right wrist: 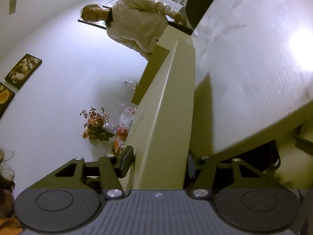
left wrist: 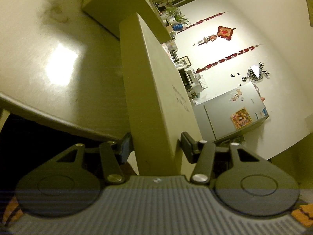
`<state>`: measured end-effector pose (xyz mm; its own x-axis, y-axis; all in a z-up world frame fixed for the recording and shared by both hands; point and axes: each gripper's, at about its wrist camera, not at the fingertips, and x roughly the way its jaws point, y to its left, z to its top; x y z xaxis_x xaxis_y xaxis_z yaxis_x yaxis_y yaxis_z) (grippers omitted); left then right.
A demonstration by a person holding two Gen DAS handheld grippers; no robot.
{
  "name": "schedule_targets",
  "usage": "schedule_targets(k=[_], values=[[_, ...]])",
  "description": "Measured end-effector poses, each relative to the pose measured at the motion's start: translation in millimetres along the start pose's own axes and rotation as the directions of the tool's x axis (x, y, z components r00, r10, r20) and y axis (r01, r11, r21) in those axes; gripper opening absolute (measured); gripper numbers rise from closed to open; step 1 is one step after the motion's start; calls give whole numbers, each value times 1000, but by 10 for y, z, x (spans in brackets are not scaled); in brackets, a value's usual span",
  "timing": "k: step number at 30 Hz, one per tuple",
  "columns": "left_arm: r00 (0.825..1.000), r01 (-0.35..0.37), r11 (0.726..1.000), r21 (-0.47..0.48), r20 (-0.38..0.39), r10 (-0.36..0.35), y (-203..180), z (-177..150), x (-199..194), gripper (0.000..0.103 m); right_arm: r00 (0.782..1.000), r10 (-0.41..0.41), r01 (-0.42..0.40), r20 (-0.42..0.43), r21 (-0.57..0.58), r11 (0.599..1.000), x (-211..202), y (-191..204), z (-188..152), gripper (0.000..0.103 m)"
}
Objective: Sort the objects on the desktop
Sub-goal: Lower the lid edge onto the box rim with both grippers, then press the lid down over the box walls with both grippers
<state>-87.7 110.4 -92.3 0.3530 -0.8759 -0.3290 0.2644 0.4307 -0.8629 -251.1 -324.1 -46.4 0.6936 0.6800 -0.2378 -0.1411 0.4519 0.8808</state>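
**A:** What do you hold, and where is it?

**B:** A flat cardboard box [left wrist: 156,90], one end in each of your grippers; the left gripper [left wrist: 154,146] is clamped across its thickness, one pad on each broad face, and the right gripper [right wrist: 159,161] does the same at the other end; both views are rolled on their side, so the box appears to stand on edge; it lies over the tabletop [left wrist: 58,58], running out past the table's near edge, and whether it touches that surface cannot be told.

**A:** What could go wrong from here?

**B:** You grip only the ends; if your hands drift apart or twist unevenly, the box may slip from one pair of pads or buckle in the middle; a low corner could catch the table edge; a second box [left wrist: 109,2] sits near the far edge, so a careless swing might strike it; a person [right wrist: 135,25] stands just beyond the far edge.

**A:** Materials and shapes?

**B:** The box is a thin, long slab of matte tan cardboard with sharp edges and small dark print on one broad face; the tabletop is pale, smooth and glossy, with a lamp glare and faint smears; the pads are dark and blocky.
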Motion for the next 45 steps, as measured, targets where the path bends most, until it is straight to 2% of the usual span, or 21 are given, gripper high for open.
schedule_targets(k=[20, 27, 34, 39, 45], values=[[999, 21, 998, 52, 47, -24, -135, 336, 3, 52, 998, 30, -25, 49, -92, 995, 135, 241, 391, 58], [996, 29, 995, 92, 84, -36, -209, 571, -19, 52, 996, 52, -44, 66, -121, 992, 271, 356, 645, 59], [992, 50, 995, 89, 111, -60, -259, 844, -18, 52, 996, 43, -30, 83, -142, 989, 444, 575, 940, 59], [987, 57, 992, 115, 145, -74, -250, 1071, -42, 52, 996, 46, -31, 82, -173, 985, 662, 739, 1186, 59], [982, 35, 988, 150, 179, -62, -250, 1369, -65, 52, 995, 69, -57, 72, -162, 985, 1019, 710, 1459, 59]])
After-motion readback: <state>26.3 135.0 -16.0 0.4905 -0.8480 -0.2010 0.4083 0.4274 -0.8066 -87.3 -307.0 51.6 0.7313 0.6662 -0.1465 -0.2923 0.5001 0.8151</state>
